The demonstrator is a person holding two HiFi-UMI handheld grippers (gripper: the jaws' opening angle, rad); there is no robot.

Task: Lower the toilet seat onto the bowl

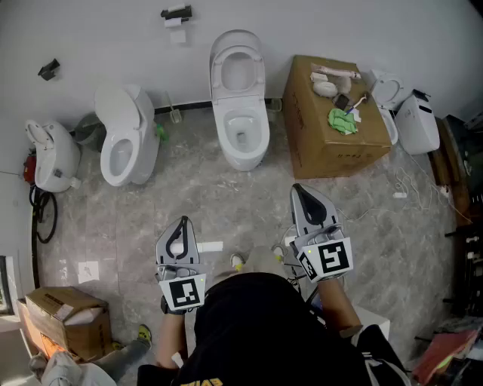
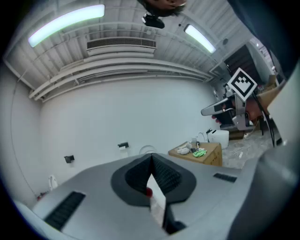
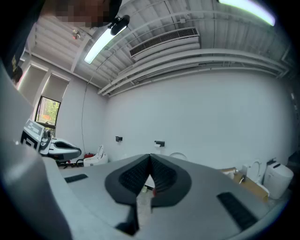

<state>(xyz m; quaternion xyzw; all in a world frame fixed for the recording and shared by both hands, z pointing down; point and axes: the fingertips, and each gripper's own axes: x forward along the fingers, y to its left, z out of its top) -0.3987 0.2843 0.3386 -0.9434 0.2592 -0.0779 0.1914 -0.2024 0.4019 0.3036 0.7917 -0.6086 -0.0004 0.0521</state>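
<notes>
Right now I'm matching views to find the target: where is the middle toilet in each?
Head view: toilet, top centre, seat raised.
Left gripper view: only the seat's top arc, near centre.
Right gripper view: the same arc, just right of centre.
Shared landmark: paper holder, up-left of the seat in all three.

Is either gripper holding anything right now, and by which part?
Nothing is held. The left gripper and right gripper are both shut and empty, well short of the middle toilet.

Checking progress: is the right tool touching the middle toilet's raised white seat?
Apart. Head view shows grey floor between the right tool and that raised white seat.
</notes>
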